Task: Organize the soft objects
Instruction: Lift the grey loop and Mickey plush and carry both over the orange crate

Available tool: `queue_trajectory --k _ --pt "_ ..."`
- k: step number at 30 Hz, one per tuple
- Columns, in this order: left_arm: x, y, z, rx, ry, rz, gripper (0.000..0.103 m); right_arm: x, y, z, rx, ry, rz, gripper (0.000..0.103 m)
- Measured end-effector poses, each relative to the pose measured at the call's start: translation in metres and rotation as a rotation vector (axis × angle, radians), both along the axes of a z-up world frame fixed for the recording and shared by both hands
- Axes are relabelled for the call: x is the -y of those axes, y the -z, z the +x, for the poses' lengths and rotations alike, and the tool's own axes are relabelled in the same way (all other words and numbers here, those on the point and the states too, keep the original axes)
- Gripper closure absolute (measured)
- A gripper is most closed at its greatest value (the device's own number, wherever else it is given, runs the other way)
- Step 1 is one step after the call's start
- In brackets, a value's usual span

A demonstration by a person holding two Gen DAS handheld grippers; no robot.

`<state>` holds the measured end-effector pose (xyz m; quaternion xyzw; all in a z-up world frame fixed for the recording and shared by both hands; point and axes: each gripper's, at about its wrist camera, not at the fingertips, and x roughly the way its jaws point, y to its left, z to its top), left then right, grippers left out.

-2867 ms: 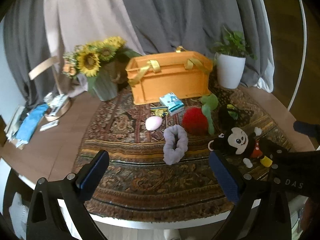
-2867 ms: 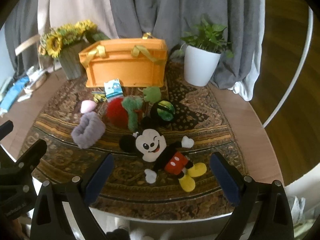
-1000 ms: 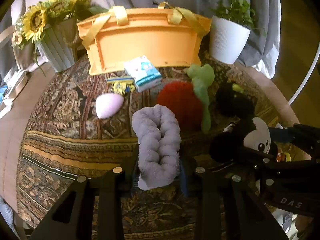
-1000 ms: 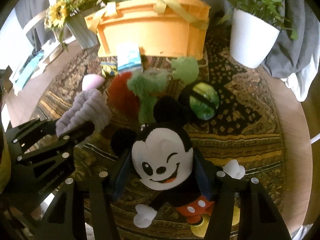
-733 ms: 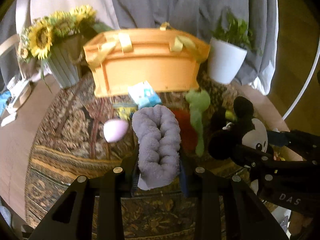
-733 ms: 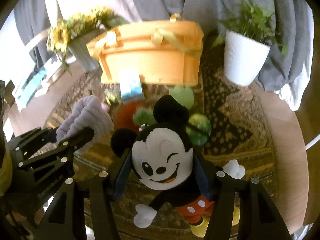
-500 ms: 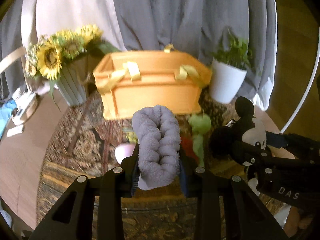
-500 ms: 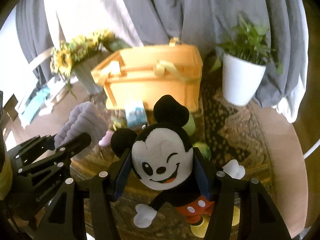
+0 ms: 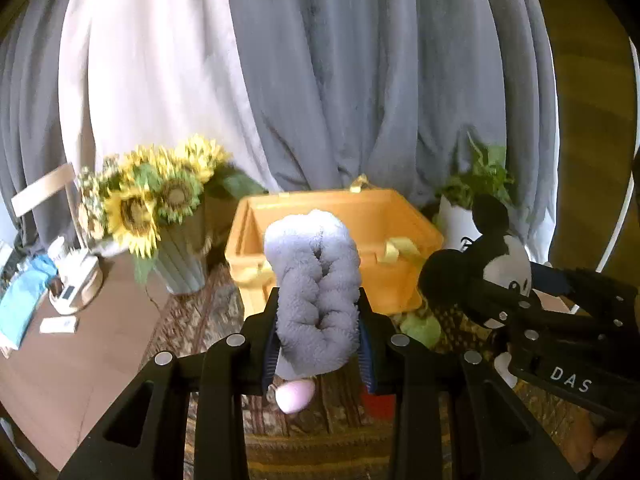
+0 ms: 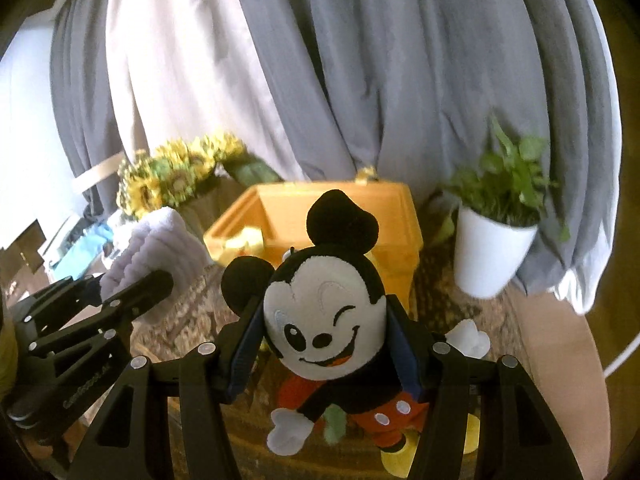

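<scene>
Left gripper: I've got it clamped on the purple scrunchie.
Right gripper: I'm pinching the mouse plush by its head.

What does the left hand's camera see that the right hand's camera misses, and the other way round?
Only the left camera shows the pink egg-shaped thing on the rug and a red patch beside it. Only the right camera shows the mouse doll's winking face, red shorts and yellow shoes. Both show the orange basket, sunflowers, potted plant, grey curtains and the fluffy grey scrunchie.
</scene>
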<state>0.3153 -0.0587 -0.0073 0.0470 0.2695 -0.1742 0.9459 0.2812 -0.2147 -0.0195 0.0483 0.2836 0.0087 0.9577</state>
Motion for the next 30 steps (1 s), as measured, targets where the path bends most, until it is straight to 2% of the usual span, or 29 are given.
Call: queue_trajectory --k 16,24,30 --pt "0.0 -0.048 0.039 0.131 -0.022 -0.035 0.07 0.007 -0.057 0.053 0.147 -0.053 -0.024 0.044" --pt "0.011 -0.06 0.076 0.179 -0.028 -0.026 0.07 0.021 -0.071 0.101 0.15 -0.122 0.005 0.044" --pt "0.023 -0.058 0.105 0.175 -0.031 0.006 0.07 0.029 -0.072 0.145 0.133 -0.165 -0.027 0.044"
